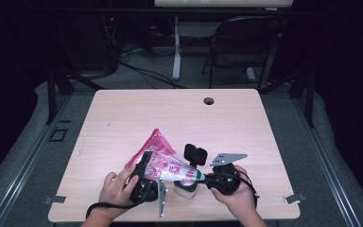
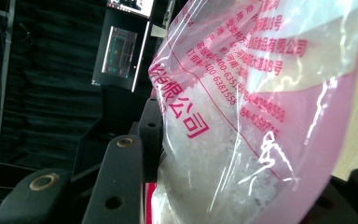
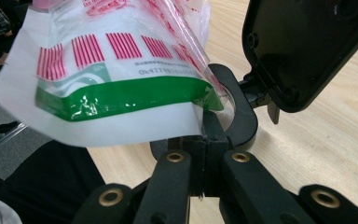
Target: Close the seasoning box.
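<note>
One pink-printed plastic bag [image 1: 163, 163] of white grains hangs just above the table [image 1: 179, 113], stretched between two grippers. At its left, the left gripper [image 1: 144, 168] is clamped on the bag's body; at its right, the right gripper [image 1: 207, 178] pinches the white-and-green corner, jaws together. One black-lidded container [image 1: 191, 172] sits beneath.

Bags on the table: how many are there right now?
1. The pink-and-clear bag lies across the near middle of the table, held between the left claw and right claw. Anything beneath it is hidden.
</note>
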Motion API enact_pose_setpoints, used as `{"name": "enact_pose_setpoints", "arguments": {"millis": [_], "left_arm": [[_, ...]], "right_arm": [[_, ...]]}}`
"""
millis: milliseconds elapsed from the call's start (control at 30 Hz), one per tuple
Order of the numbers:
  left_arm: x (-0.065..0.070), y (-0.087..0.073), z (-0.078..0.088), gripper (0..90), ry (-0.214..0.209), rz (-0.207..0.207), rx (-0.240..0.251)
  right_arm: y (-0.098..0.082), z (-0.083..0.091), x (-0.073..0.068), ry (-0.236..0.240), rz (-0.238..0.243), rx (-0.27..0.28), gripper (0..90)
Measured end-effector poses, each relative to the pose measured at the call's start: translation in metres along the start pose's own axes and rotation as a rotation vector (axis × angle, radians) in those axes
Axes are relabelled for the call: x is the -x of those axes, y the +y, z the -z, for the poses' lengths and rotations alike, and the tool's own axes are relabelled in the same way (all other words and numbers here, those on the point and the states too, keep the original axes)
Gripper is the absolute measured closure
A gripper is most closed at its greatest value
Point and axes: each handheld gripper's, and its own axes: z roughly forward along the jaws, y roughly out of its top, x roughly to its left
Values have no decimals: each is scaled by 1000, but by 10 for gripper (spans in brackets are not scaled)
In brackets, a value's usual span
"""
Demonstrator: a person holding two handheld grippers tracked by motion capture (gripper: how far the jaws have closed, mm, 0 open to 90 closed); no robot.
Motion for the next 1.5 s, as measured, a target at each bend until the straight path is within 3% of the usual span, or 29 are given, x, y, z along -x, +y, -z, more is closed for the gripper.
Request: {"name": "enact_pose_setpoints", "arguments": {"millis": [133,333,700,1267,1500], "left_arm": [[1,-1,1,647,-10,5,0],[0,-5,2,649,-58,75,-7],[2,-13,7,653,-91,157,-8],[16,-26,7,661,-180,319,-40],[15,-28,8,670,-189,345,-36]], "right_arm": [[1,0,-1,1,-1,10,900],[4,2,-3,-2,5,23,900],[11,4,-9,6,30,40,900],[21,-7,-13,16,52,46,900],[23,-7,-14,16,66,49,900]]}}
